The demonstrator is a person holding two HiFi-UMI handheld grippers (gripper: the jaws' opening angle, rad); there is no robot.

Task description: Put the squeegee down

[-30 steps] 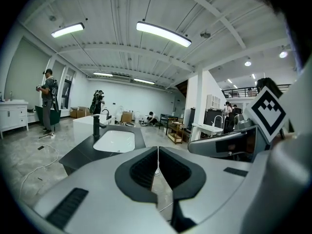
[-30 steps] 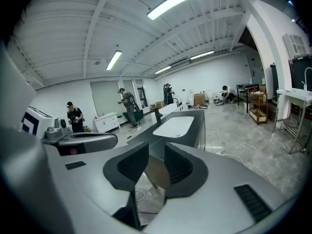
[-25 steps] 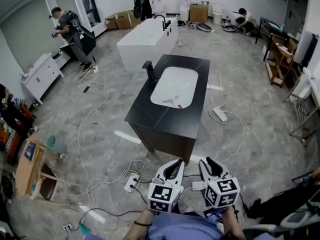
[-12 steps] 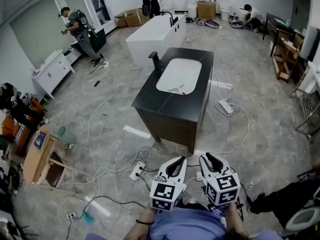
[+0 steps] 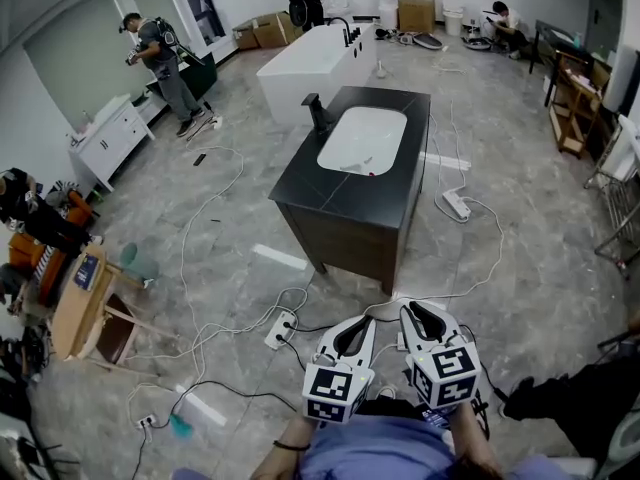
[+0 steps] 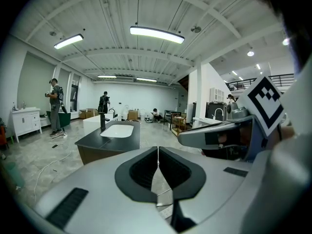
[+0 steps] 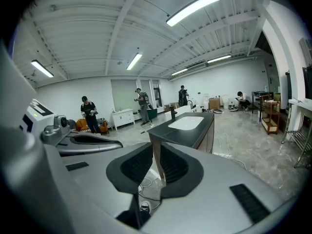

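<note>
The squeegee, as best I can make out, is the small dark thing with a red bit [image 5: 362, 168] lying at the near end of the white basin [image 5: 368, 133]. The basin is set in the black worktop [image 5: 335, 203] of the vanity in the middle of the room. It is too small to be sure of. Both grippers are held side by side well short of the vanity, over a grey floor strewn with white cables [image 5: 215, 343]. The left gripper [image 5: 360, 321] has its jaws together with nothing between them. The right gripper [image 5: 411, 310] is just beside it on the right. Its jaws are closing, practically meeting at the tips, and they too are empty. A white bathtub [image 5: 305, 63] stands beyond the vanity.
</note>
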